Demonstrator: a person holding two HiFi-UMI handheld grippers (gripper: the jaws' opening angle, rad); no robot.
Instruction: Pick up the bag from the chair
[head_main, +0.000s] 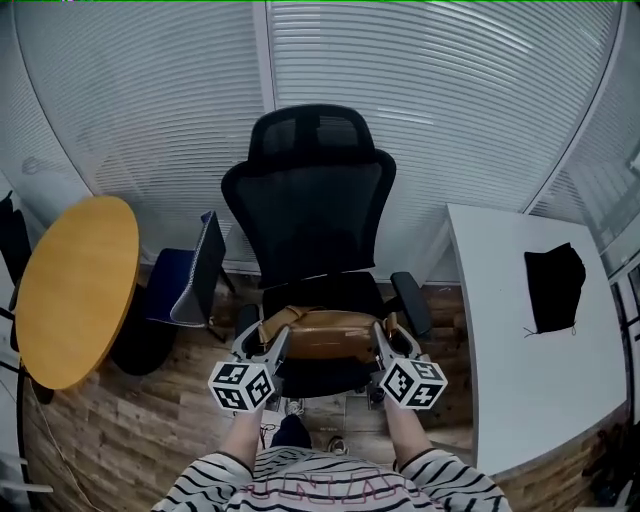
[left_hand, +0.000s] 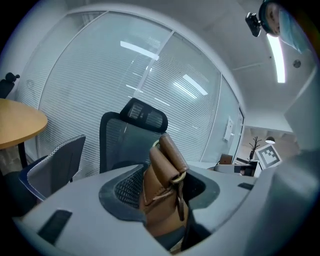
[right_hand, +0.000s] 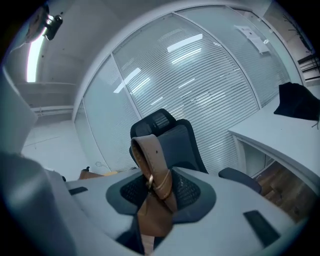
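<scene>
- Grasp looks done. We have the left gripper (head_main: 268, 347) and the right gripper (head_main: 386, 343) on opposite ends of the brown bag (head_main: 326, 335).
- Left gripper view: fingers (left_hand: 125, 190) clamped on the bag's end. The strap loop and its metal ring (left_hand: 178, 177) poke up between them.
- Right gripper view: same story. Fingers (right_hand: 189, 189) are clenched on brown leather, with the buckled strap (right_hand: 152, 160) standing up out of the gap.
- Bag location: stretched roughly level between the two grippers, over the front part of the seat of the black office chair (head_main: 312, 210), between the armrests (head_main: 412, 300).
- We can't tell from the head view whether the bag's underside touches the seat or has cleared it. The steep angle hides any gap.
- Our read: reach and grip are finished, and the lift is either barely begun or next up. The task is past halfway but not closed out.
- Left to do, as we judge it: raise both ends together and bring the bag clear of the seat and armrests, toward us.
- Risk: both holds sit on soft leather near the straps, so an uneven lift could let one end sag or slip.
- Nothing nearby is in the way. The white desk (head_main: 500, 330) on the right carries a black cloth-like item (head_main: 553, 288), and the round yellow desk (head_main: 75, 290) on the left is well apart from the bag.
</scene>
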